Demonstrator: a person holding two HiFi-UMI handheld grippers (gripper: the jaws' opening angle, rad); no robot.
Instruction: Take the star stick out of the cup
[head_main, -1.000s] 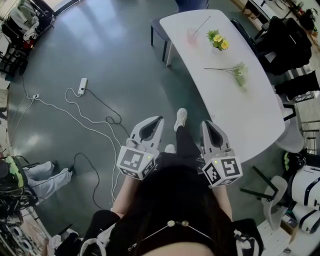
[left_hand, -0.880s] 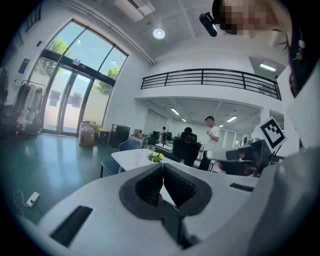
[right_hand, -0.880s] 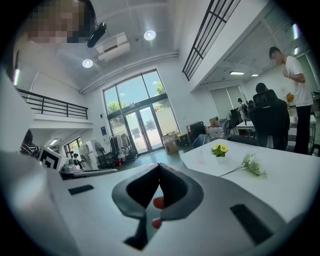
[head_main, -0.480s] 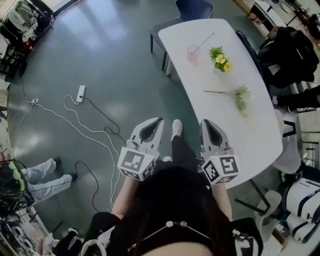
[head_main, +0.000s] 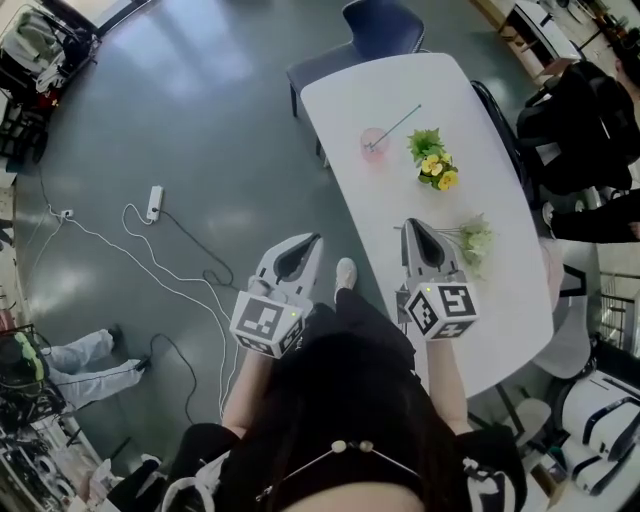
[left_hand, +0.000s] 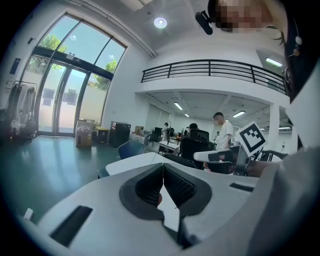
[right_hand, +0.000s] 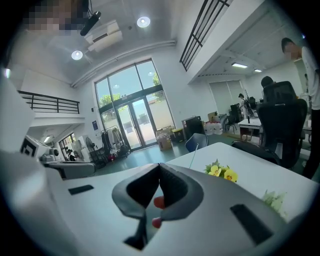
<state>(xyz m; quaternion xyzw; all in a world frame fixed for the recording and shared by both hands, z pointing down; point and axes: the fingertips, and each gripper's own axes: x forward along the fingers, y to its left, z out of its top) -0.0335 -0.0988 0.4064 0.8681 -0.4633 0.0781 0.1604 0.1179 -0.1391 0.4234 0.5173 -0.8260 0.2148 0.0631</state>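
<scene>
In the head view a pink cup (head_main: 374, 143) stands near the far end of the white table (head_main: 500, 290), and a thin star stick (head_main: 397, 123) leans out of it to the right. My right gripper (head_main: 408, 226) is shut and empty over the table's near edge, well short of the cup. Out over the floor beside the table, my left gripper (head_main: 318, 240) is also shut and empty. In the right gripper view the stick (right_hand: 194, 150) rises beyond the closed gripper (right_hand: 159, 165), which hides the cup. The left gripper (left_hand: 163, 165) points at the table's end (left_hand: 132, 162).
Yellow flowers (head_main: 435, 168) lie just right of the cup, and a green sprig (head_main: 472, 240) lies beside my right gripper. A blue chair (head_main: 380, 20) stands at the table's far end, black chairs (head_main: 575, 130) to the right. A power strip (head_main: 153, 202) and cables lie on the floor at left.
The table has come closer and lower in the head view. My right gripper now reaches over its edge beside the green sprig. Both grippers stay shut.
</scene>
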